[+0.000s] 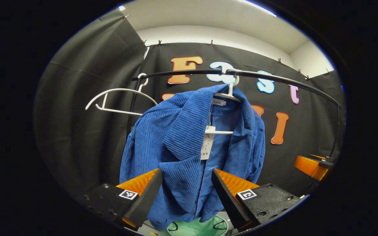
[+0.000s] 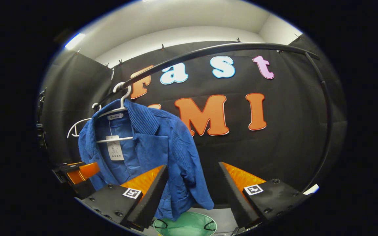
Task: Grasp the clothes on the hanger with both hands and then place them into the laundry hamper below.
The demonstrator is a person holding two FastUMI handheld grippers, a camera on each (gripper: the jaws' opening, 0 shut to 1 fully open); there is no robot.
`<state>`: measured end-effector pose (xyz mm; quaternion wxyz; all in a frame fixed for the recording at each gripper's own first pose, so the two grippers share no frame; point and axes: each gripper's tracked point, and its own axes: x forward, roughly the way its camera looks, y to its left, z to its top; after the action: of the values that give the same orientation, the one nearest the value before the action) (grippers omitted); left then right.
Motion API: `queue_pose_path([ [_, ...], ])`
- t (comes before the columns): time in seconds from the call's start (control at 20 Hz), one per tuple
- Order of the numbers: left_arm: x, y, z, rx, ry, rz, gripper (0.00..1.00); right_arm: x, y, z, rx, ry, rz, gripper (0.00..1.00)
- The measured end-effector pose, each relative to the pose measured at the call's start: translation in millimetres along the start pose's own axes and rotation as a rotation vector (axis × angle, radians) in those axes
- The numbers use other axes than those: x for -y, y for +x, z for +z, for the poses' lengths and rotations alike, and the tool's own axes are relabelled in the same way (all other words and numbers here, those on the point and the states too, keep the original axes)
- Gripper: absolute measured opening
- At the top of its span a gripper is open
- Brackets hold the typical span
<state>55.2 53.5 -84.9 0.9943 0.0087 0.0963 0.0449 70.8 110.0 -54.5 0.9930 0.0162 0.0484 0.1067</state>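
Both grippers, left [image 1: 186, 193] and right [image 2: 192, 191], stood spread and empty before the rail [image 1: 274, 78], so the reach looked like the step in hand. From it a blue jacket [image 1: 189, 144] hung on a white hanger [image 1: 230, 95], above the green hamper [image 2: 185, 226], beside a bare hanger [image 1: 116, 101]. Next, each likely needed to pinch the cloth and lift it free.
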Motion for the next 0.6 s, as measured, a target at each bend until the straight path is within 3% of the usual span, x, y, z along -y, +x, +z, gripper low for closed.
queue_pose_path([
  [0.05, 0, 3, -2, -0.005, -0.005, -0.007, 0.95, -7, 7, -2, -0.003, -0.004, 0.011, 0.98],
  [0.4, -10, 22, -14, -0.032, -0.017, -0.028, 0.92, -51, 47, -15, -0.022, 0.004, 0.081, 0.98],
  [0.6, -17, 29, -16, -0.037, -0.006, -0.033, 0.98, -69, 70, -22, -0.029, -0.006, 0.110, 0.98],
])
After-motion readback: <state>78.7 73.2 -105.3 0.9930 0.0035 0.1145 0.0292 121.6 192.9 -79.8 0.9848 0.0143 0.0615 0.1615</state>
